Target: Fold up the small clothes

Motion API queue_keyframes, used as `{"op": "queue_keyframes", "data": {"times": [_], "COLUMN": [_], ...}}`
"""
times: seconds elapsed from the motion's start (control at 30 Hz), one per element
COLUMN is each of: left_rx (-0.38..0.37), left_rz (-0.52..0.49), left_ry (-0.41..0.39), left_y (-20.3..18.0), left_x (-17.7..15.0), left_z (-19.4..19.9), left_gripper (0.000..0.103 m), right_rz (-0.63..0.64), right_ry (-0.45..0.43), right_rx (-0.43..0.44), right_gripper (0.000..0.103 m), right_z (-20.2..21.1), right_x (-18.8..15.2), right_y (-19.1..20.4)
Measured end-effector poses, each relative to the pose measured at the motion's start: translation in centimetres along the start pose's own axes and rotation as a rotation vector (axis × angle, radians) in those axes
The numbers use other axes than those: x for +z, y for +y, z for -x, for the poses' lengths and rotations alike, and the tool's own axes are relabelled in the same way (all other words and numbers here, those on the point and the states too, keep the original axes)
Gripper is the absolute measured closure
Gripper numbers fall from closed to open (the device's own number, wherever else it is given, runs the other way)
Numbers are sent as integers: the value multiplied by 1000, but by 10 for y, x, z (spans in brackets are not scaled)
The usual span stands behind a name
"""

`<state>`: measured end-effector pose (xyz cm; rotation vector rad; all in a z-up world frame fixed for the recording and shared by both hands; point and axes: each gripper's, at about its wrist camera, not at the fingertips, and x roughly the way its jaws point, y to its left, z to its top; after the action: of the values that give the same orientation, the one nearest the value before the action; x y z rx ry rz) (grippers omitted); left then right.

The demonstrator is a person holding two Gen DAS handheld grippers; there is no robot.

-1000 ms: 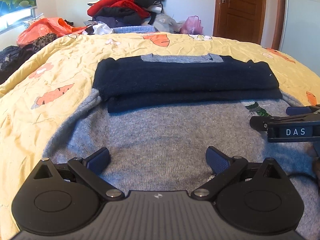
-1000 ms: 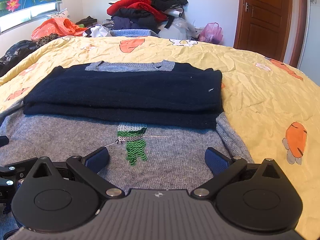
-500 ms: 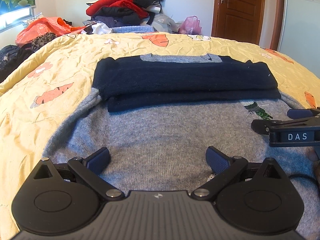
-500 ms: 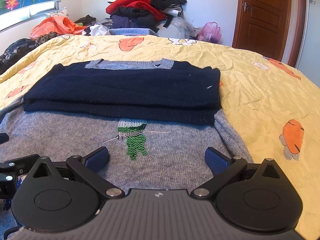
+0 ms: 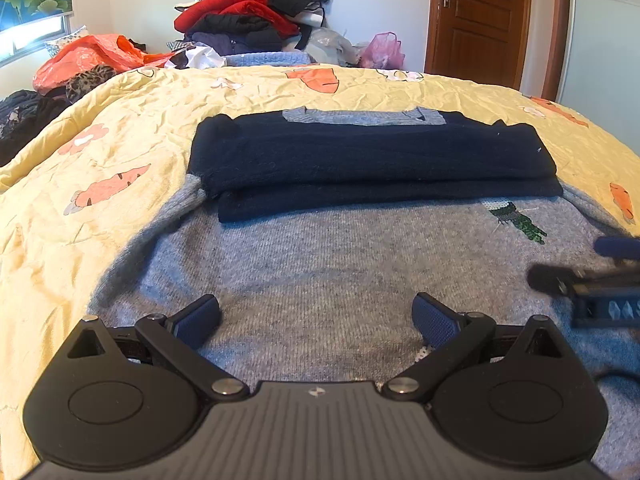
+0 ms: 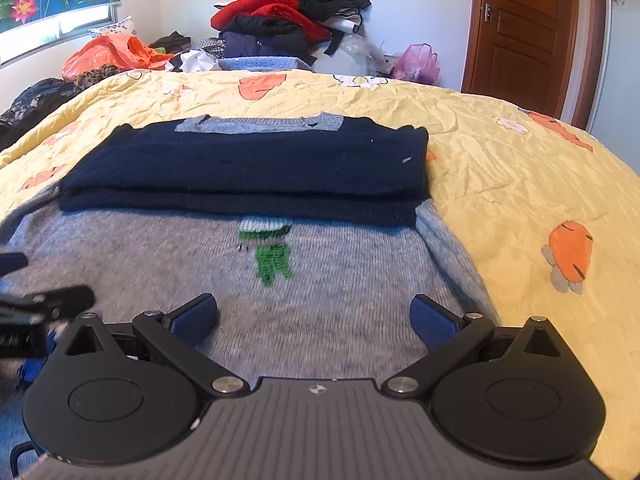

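A small grey knit sweater [image 5: 320,264] lies flat on the bed, its dark navy sleeves [image 5: 368,160] folded across the chest. It also shows in the right wrist view [image 6: 340,280], with a green sequin figure [image 6: 272,256] on the front. My left gripper [image 5: 316,316] is open and empty over the sweater's lower left part. My right gripper [image 6: 314,318] is open and empty over its lower right part. Each gripper shows blurred at the edge of the other's view: the right one [image 5: 588,284] and the left one [image 6: 36,312].
A yellow bedspread [image 5: 100,168] with carrot prints covers the bed. A heap of clothes [image 5: 256,20] and an orange bag [image 5: 88,56] lie beyond the far edge. A wooden door [image 5: 476,20] stands at the back right.
Both grippers have drawn back slightly toward the sweater's lower edge and stay open. The sweater has not moved.
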<state>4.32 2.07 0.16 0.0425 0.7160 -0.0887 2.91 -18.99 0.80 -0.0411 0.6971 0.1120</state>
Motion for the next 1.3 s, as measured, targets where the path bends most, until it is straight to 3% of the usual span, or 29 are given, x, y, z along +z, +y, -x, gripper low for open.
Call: {"op": "queue_keyframes", "data": {"times": [0.13, 0.27, 1.3], "left_rx": [11, 12, 1], "left_rz": [2, 4, 5], "left_ry": [-3, -3, 1], "left_y": [-1, -1, -2], "left_x": [-1, 0, 3], "left_z": [1, 0, -4], "left_gripper": [0, 0, 0], "right_rz": [51, 12, 34], "right_ry": [-5, -10, -5], "right_rx": [11, 52, 46], "right_gripper": [0, 0, 0], "right_z": [23, 34, 28], "right_x": [-18, -26, -23], "right_y": [3, -8, -3]}}
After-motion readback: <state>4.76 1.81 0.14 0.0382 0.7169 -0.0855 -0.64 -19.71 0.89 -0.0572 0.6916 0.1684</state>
